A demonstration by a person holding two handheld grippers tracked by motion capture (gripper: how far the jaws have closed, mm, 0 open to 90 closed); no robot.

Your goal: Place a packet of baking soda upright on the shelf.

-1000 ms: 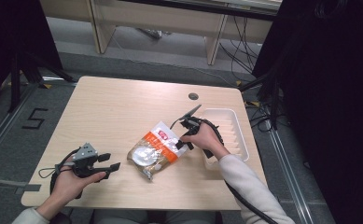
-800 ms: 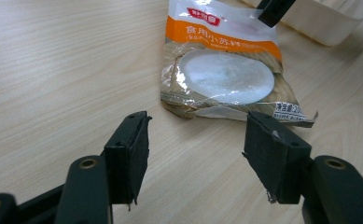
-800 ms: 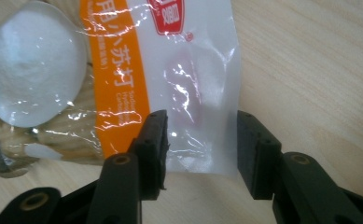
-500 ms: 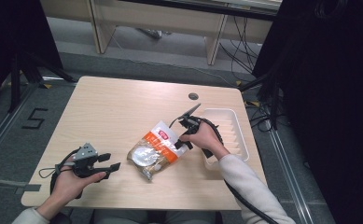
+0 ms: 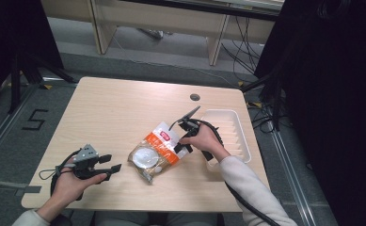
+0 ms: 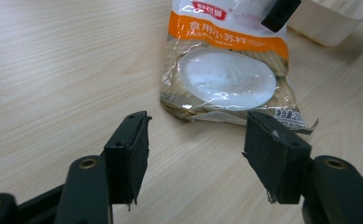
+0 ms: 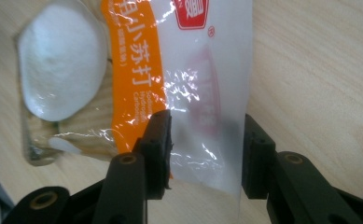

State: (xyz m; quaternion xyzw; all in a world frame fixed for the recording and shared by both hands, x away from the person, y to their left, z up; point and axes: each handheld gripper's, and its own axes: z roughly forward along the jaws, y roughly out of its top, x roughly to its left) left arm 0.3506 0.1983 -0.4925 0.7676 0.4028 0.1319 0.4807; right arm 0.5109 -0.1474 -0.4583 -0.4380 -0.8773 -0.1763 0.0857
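A clear and orange bag of white powder [image 5: 155, 153] lies flat at the middle of the wooden table [image 5: 124, 108]. My right gripper [image 5: 180, 143] leans over the bag's upper end. In the right gripper view its jaws [image 7: 205, 140] have just been closing in, then easing apart a little. The bag's clear top strip [image 7: 207, 93] lies flat between them, not squeezed. One pad sits on the orange band and the other stands at the top edge. My left gripper [image 5: 111, 162] rests open in the person's hand at the front left. Its pads [image 6: 195, 140] point at the bag's bottom edge [image 6: 226, 79], short of it.
A white ribbed tray [image 5: 237, 117] stands at the table's right edge, just behind the right hand. A small round hole [image 5: 194, 97] marks the far side of the tabletop. Cables trail from both grippers toward the front edge.
The right hand and gripper shifted very slightly at the bag's top. The bag and the left gripper have stayed where they were.
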